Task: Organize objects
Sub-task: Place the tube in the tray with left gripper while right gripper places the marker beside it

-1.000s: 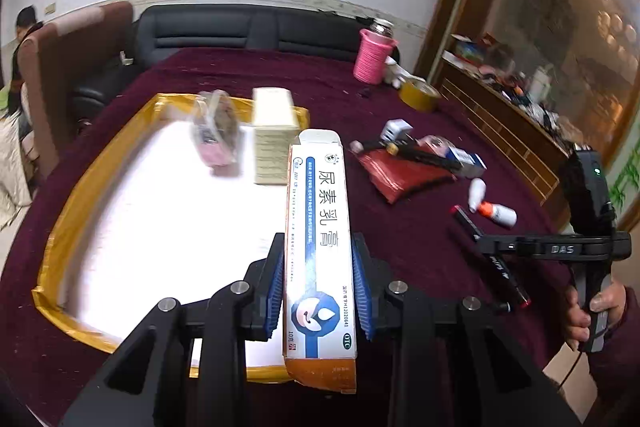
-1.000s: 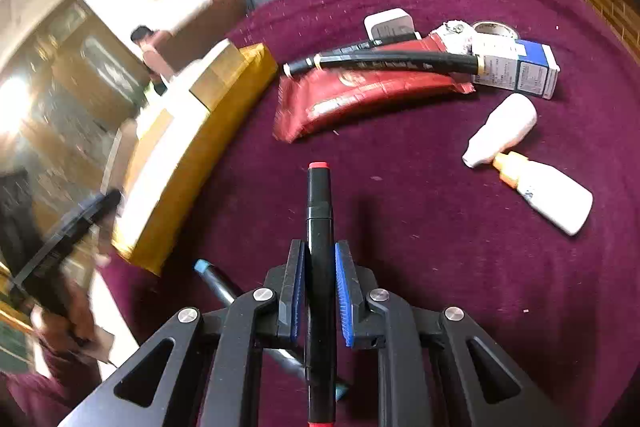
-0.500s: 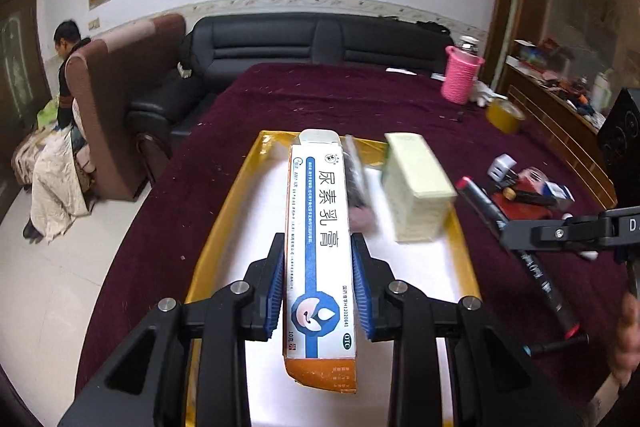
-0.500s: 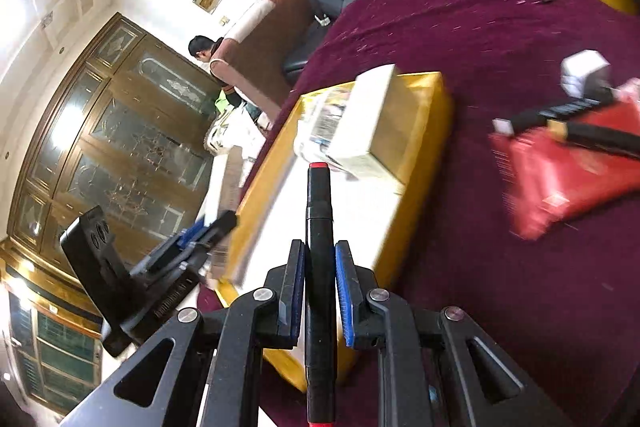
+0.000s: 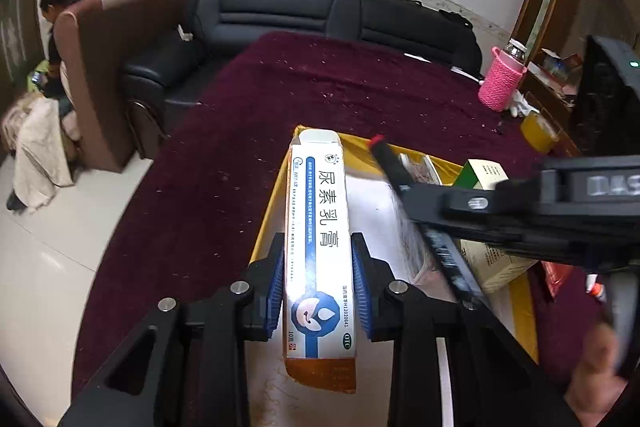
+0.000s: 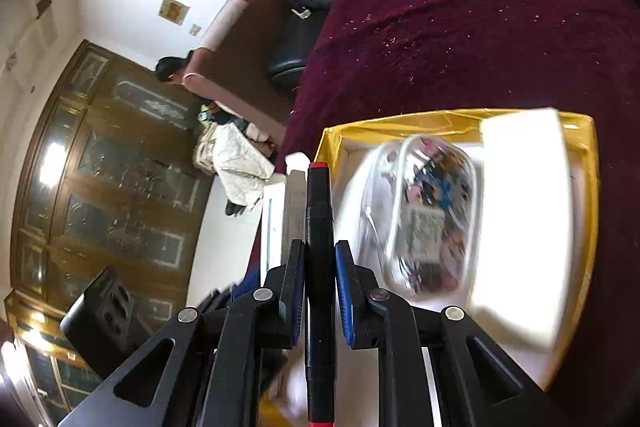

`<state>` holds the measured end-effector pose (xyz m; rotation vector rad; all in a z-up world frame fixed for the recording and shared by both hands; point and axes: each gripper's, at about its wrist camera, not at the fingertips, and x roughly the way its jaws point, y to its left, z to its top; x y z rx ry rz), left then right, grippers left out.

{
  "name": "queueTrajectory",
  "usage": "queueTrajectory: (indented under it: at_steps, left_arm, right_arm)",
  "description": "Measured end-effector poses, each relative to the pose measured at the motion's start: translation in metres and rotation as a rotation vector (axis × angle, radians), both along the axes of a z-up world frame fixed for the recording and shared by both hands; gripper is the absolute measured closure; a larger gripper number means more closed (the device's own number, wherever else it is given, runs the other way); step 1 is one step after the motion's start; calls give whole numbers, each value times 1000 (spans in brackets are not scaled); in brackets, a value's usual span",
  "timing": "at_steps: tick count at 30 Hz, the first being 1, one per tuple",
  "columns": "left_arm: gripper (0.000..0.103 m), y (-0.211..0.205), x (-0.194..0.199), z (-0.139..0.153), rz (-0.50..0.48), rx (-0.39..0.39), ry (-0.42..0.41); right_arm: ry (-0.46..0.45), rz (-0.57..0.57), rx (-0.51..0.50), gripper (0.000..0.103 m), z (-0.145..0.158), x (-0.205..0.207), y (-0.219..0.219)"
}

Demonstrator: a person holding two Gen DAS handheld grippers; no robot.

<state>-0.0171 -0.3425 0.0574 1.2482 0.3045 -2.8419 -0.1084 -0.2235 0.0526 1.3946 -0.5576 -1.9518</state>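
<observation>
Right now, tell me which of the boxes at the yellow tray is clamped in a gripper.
The long white-and-blue ointment box, orange at its near end, clamped in the left gripper over the yellow tray. The cream box sits loose inside the tray.

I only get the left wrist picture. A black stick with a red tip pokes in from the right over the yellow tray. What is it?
Observer: A marker, black with a red cap, clamped in the shut right gripper.
Operator: And the blurry packet behind it?
Observer: A clear pouch of colourful small items, lying in the tray beside a white box.
Operator: Anything off to the left that I miss?
Observer: A tall wooden cabinet with glass doors.
</observation>
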Motion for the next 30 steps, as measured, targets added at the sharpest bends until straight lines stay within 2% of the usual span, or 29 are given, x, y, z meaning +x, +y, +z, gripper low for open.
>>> queueTrajectory:
  at_steps: [7,10,12,16,19,20,21,24,27,30]
  left_arm:
    - [72,6,-16,-9,-22,3,-58]
    - [65,8,-22,-14,-23,7,-91]
    - [57,6,-27,-17,-19,29,-101]
    - [54,0,-27,-18,-21,103,-93]
    - [47,-3,-19,-14,-20,122,-60]
    - [38,-3,-14,-11,-7,118,-49]
    - [35,-3,-9,-10,-3,131,-34]
    - [32,-1,9,-13,28,144,-21]
    - [32,12,21,-14,37,56,-12]
    - [32,24,28,-18,21,54,-54]
  right_arm:
    - [44,-25,97,86,-4,-5,-3]
    - [60,-37,120,86,-4,-6,-3]
    - [67,-43,125,85,-3,-6,-1]
    - [81,-68,134,83,-1,-7,4]
    - [127,-82,143,65,11,0,11]
    - [147,-85,142,59,17,3,14]
    - [167,-84,135,54,23,8,19]
    - [216,-77,122,48,37,26,36]
    - [263,-85,115,46,45,43,55]
    - [272,-104,100,44,46,56,75]
